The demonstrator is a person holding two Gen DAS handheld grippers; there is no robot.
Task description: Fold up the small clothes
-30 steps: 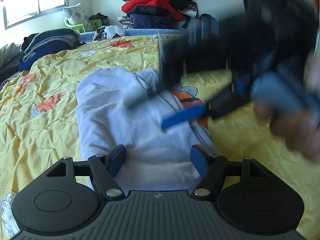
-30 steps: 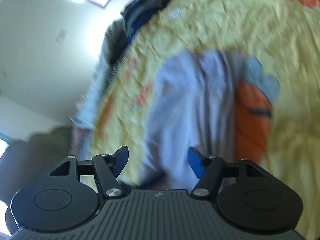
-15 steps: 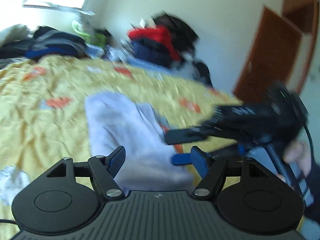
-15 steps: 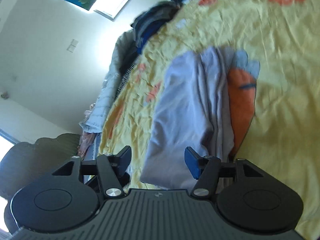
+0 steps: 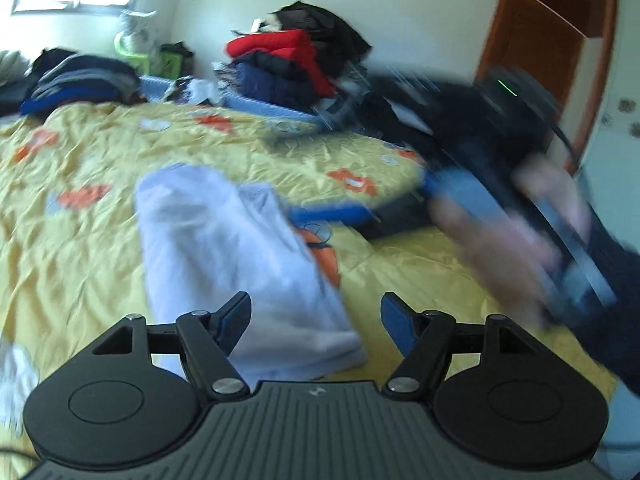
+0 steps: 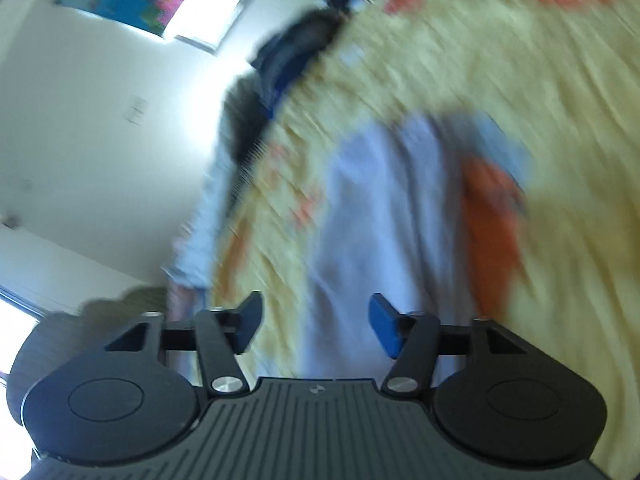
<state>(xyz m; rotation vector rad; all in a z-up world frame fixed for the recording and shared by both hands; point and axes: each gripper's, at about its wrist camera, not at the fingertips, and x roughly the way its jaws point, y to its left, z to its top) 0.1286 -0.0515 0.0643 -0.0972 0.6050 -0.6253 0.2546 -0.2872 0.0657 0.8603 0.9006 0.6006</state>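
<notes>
- While the left claw (image 5: 314, 322) hangs released with nothing between its jaws, the folded pale lilac garment (image 5: 224, 248) lies on the yellow bedspread (image 5: 80, 248) just ahead of it.
- Right claw (image 6: 316, 324): jaws opening, empty; the garment (image 6: 384, 216) sits ahead, blurred.
- Right of the left claw, a hand (image 5: 516, 240) carries the right claw, seemingly clear of the cloth.

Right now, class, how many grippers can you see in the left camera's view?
2: the left gripper at the bottom edge, above the pale garment; the right gripper, blurred, at the right above the bed.
</notes>
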